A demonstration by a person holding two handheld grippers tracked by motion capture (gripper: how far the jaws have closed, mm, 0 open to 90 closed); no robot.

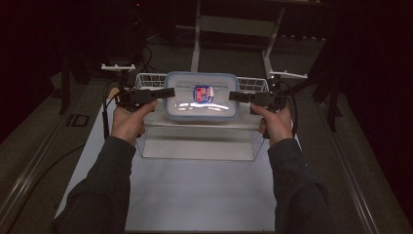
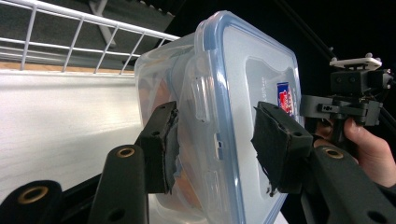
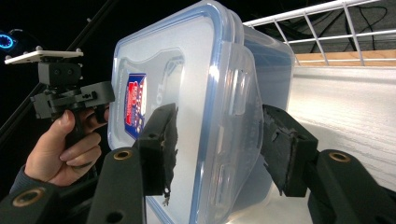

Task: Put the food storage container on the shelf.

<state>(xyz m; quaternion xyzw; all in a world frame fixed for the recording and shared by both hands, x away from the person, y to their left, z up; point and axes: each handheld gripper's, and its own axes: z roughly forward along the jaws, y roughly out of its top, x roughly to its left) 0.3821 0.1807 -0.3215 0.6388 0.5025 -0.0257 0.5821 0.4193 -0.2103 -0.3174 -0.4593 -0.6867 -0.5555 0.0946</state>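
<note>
A clear plastic container (image 1: 185, 105) with a blue-rimmed lid and a red and blue label hangs level over a white wire basket (image 1: 146, 80). My left gripper (image 1: 168, 92) clamps its left short end and my right gripper (image 1: 234, 96) clamps its right short end. In the left gripper view the jaws (image 2: 215, 149) straddle the container (image 2: 219, 93), one pad on the lid and one on the underside. In the right gripper view the jaws (image 3: 219, 149) grip the container (image 3: 187, 70) the same way. Across the lid, each view also shows the other hand's gripper (image 2: 327, 107) (image 3: 100, 93).
The basket stands on a white table (image 1: 195, 195), and its wire rim (image 2: 84, 18) (image 3: 327, 7) runs behind the container. A pale metal frame (image 1: 234, 24) stands beyond the table. Dark floor lies on both sides, and cables trail from the grippers.
</note>
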